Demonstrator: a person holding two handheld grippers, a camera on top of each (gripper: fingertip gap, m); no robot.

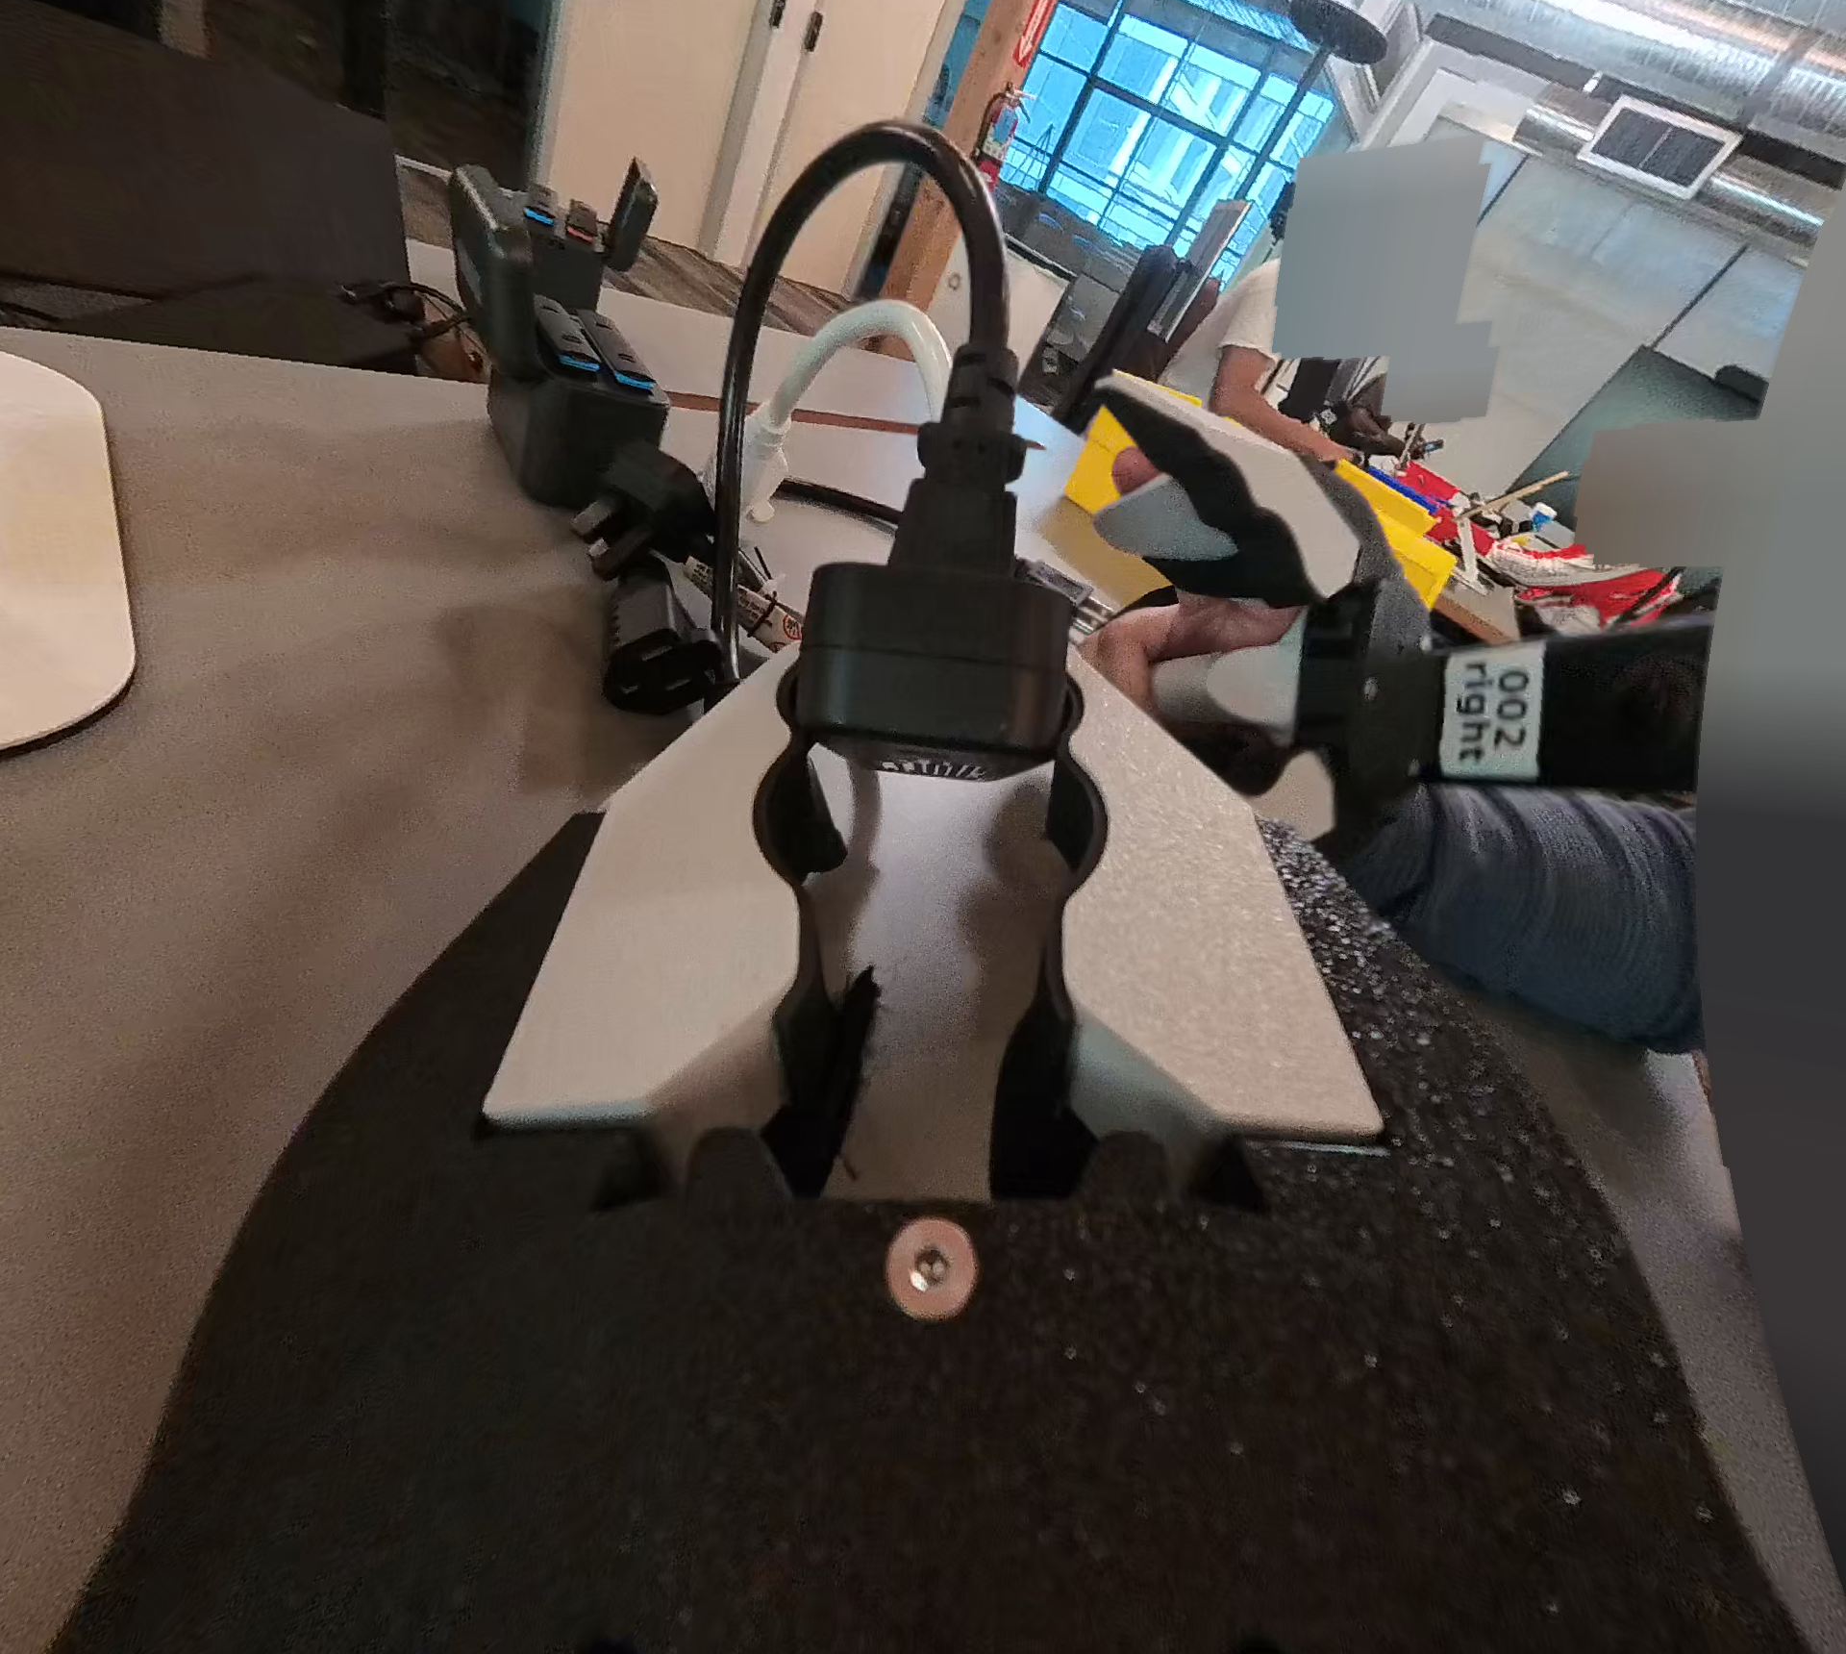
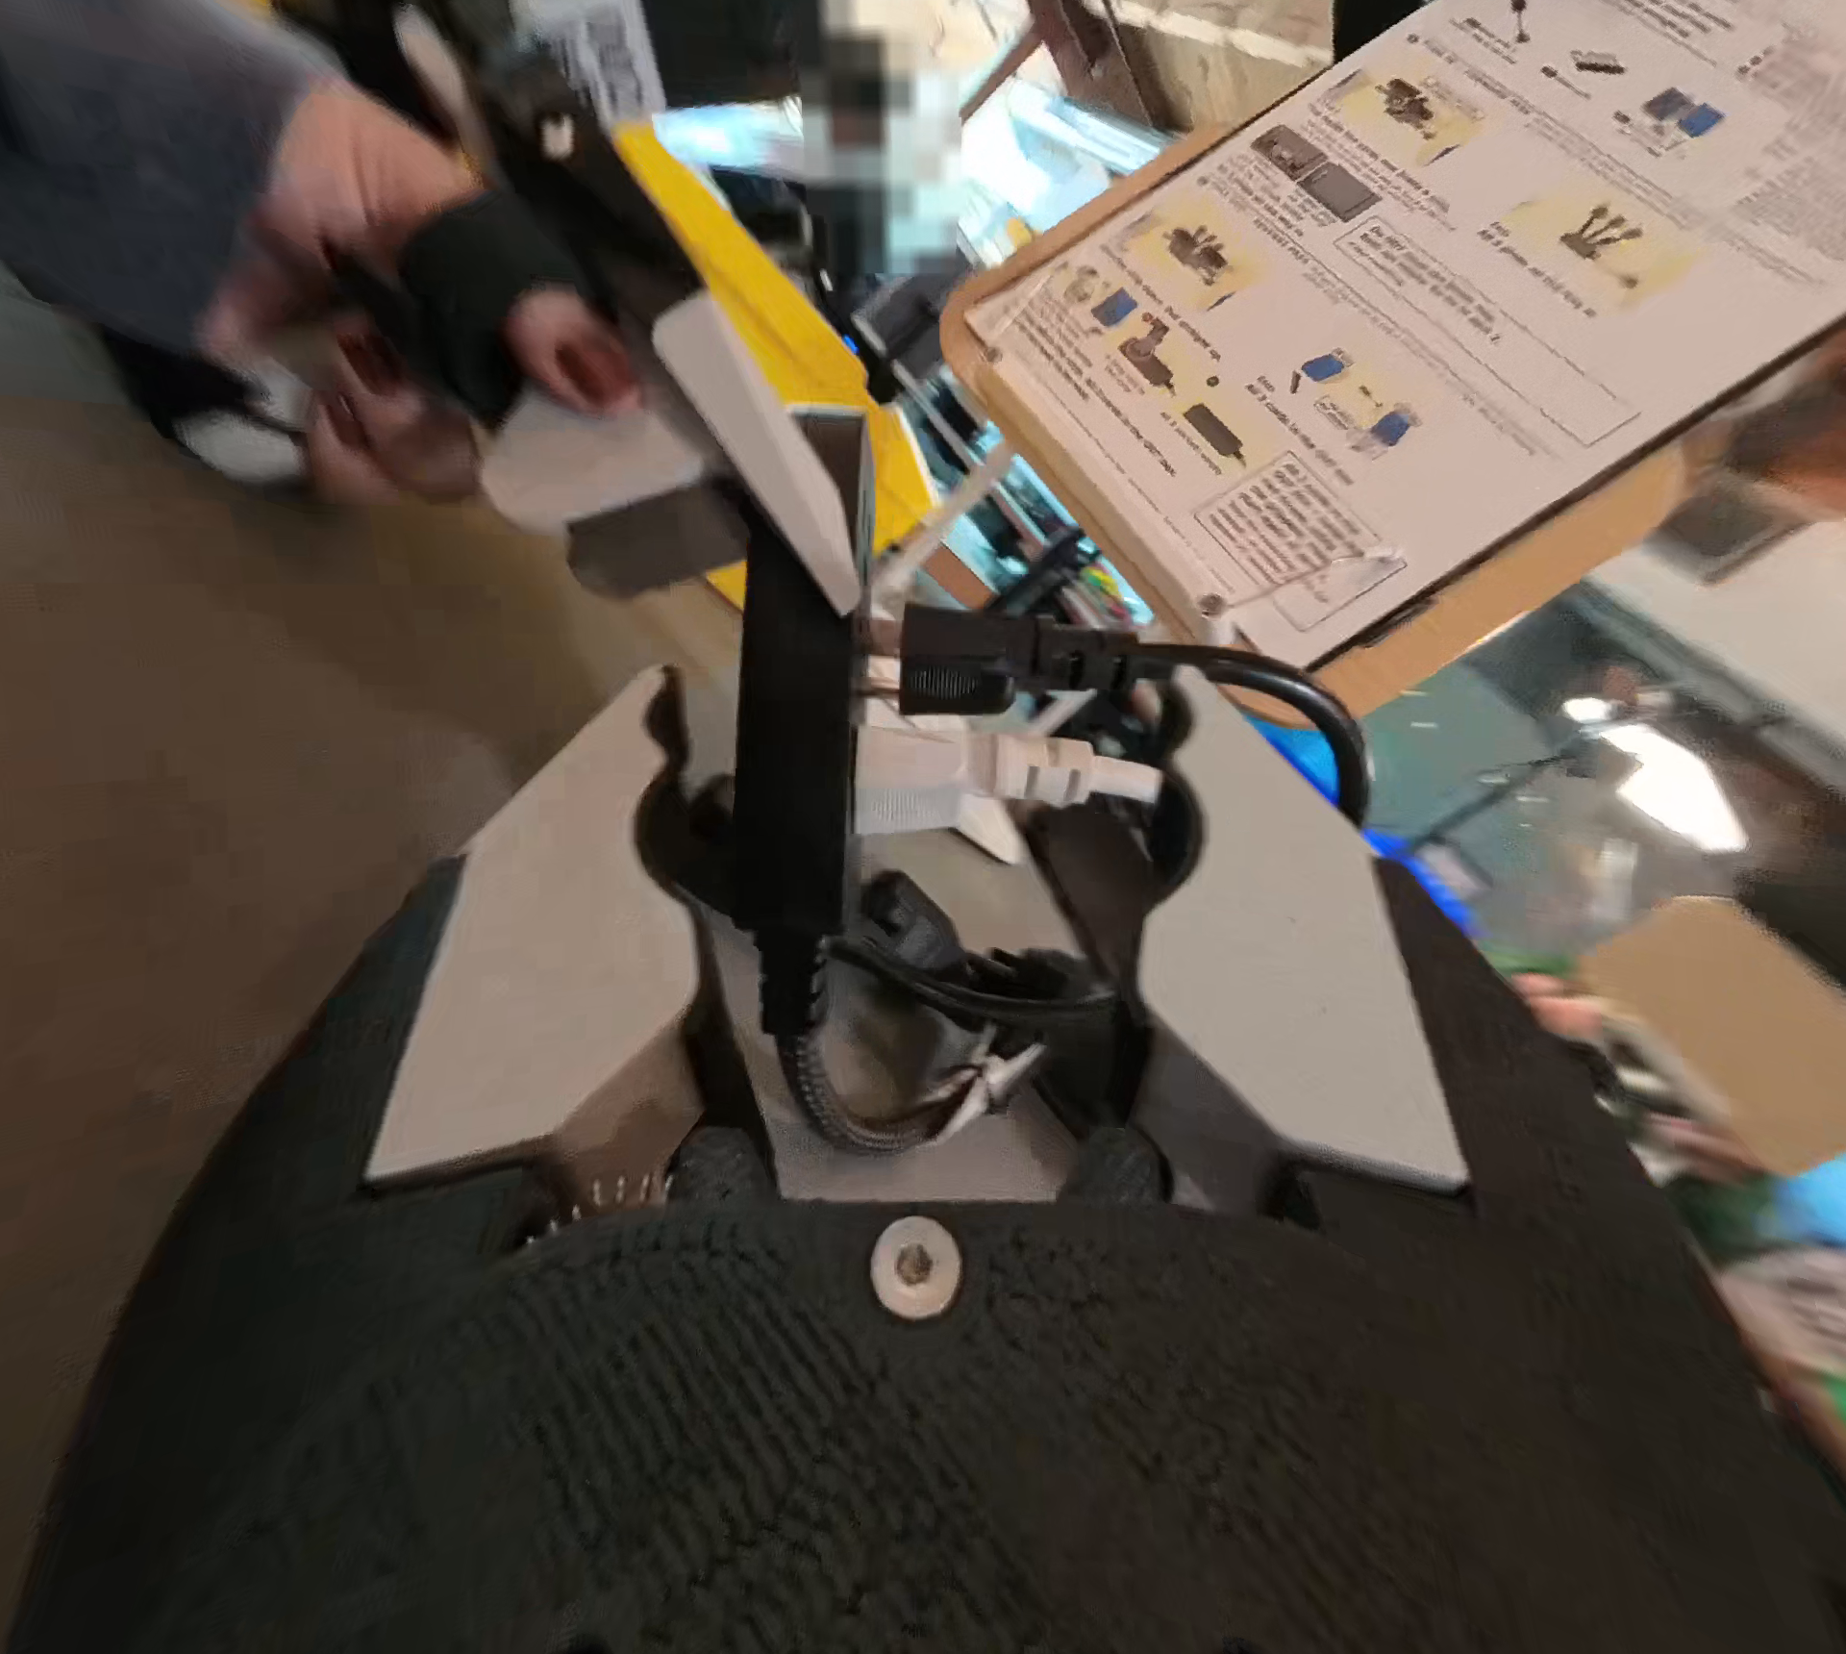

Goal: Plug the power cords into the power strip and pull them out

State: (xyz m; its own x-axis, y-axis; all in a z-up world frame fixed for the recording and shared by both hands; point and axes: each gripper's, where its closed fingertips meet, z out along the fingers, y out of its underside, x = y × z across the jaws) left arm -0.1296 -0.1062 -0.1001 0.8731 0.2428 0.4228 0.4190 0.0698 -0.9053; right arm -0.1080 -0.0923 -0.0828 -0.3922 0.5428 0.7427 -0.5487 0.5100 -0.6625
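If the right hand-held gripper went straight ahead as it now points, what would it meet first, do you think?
Probably the black power strip, standing edge-on between the right hand-held gripper's open jaws, though blur leaves depth unclear.

The power strip (image 1: pixel 929 667) shows only its end face at the centre of the left wrist view, its sockets hidden. At upper left of the right wrist view, the left gripper (image 2: pixel 759 447) and hand (image 2: pixel 400 287) are motion-blurred. The instruction sheet (image 2: pixel 1448 257) runs off the right edge.

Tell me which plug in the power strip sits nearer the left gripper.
The black plug: it sits just beside the left gripper holding the power strip; the white plug sits farther.
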